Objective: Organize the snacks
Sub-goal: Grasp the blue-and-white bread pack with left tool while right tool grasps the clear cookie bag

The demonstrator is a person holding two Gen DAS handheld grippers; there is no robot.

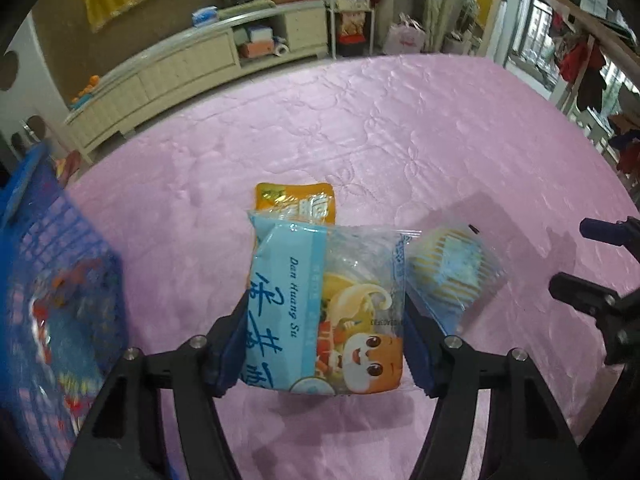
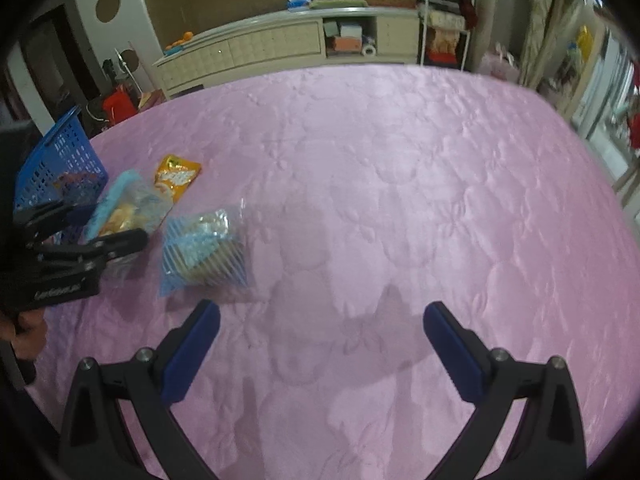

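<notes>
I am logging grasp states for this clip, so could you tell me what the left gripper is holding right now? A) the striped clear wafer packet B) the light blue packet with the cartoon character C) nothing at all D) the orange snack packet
B: the left gripper has both pads pressed against the sides of the light blue cartoon packet, while the orange packet and the striped wafer packet lie apart from its fingers.

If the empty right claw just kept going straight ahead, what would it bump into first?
Probably only the pink bedspread. The open right gripper points across bare quilt; the striped snack bag lies off to its left.
</notes>
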